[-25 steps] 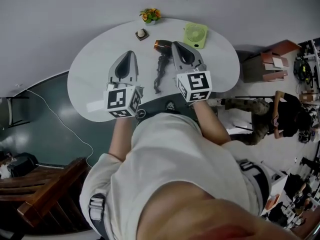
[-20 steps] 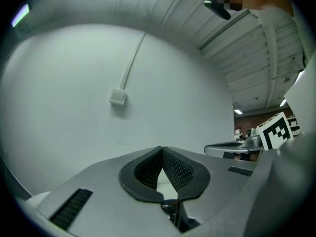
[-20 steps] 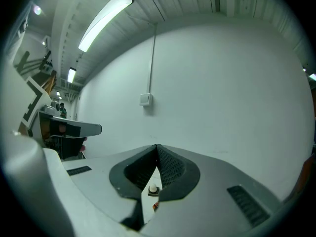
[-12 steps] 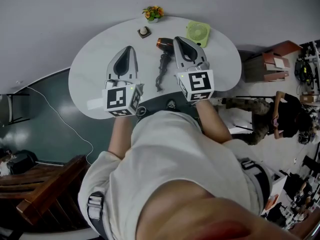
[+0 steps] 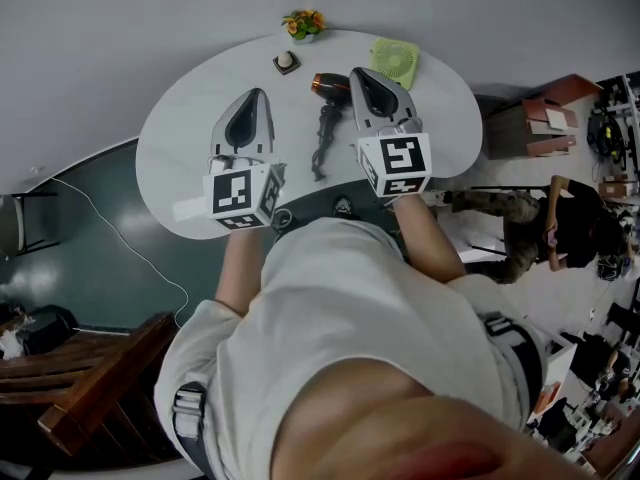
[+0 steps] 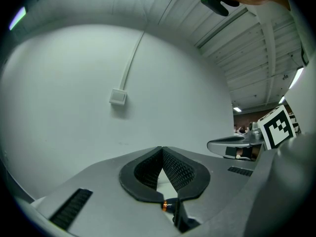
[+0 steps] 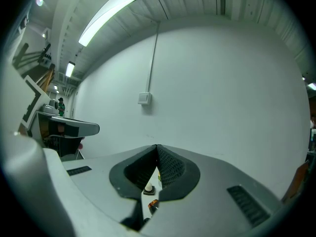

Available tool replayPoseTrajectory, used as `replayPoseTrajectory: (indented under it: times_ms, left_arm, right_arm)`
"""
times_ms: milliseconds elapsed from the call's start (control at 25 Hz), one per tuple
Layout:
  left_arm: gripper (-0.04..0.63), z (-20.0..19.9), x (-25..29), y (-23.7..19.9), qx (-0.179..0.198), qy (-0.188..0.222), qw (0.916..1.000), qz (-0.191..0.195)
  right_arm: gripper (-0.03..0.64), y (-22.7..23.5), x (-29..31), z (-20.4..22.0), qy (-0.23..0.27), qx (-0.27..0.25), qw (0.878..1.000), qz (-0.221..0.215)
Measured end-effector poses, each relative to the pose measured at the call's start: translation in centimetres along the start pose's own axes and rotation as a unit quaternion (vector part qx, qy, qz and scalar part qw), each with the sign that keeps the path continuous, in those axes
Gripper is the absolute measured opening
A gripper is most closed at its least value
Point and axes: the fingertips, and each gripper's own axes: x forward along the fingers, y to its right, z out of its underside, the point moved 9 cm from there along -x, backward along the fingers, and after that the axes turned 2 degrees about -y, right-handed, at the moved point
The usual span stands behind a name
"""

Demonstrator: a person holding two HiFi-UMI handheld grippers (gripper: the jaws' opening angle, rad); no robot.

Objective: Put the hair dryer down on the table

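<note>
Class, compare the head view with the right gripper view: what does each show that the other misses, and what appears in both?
Only the head view: the hair dryer at full length, lying on the white table between the grippers, plus the green fan and the potted flowers. Only the right gripper view: a wall box with its conduit and a ceiling strip light. Both: the right gripper, jaws together and empty, and the left gripper beside it.
</note>
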Motion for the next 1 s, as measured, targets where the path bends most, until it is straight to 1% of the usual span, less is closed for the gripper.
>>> replayPoseTrajectory:
  times_ms: [160,360,680,840,1000]
  left_arm:
    - [0.018,0.2,0.2,0.0,-0.005,-0.005,1.0,0.005]
    - [0.018,0.5,0.3,0.1,-0.004,-0.008,0.9999,0.007]
    - [0.018,1.1,0.5,0.1,-0.01,-0.018,0.9997,0.012]
    - [0.018,1.2,0.8,0.2,-0.008,-0.017,0.9997,0.018]
    - [0.018,1.4,1.1,0.3,-0.015,-0.015,0.9996,0.019]
  right_arm:
    - [-0.002,0.3,-0.2,0.0,0.002,0.003,1.0,0.005]
    - [-0.002,0.8,-0.5,0.1,-0.006,0.006,1.0,0.022]
    - [-0.002,1.0,-0.6,0.6,-0.013,0.014,0.999,0.029]
    - [-0.002,1.1,-0.7,0.7,-0.013,0.014,0.999,0.032]
    - [-0.002,1.3,-0.6,0.9,-0.015,0.016,0.999,0.034]
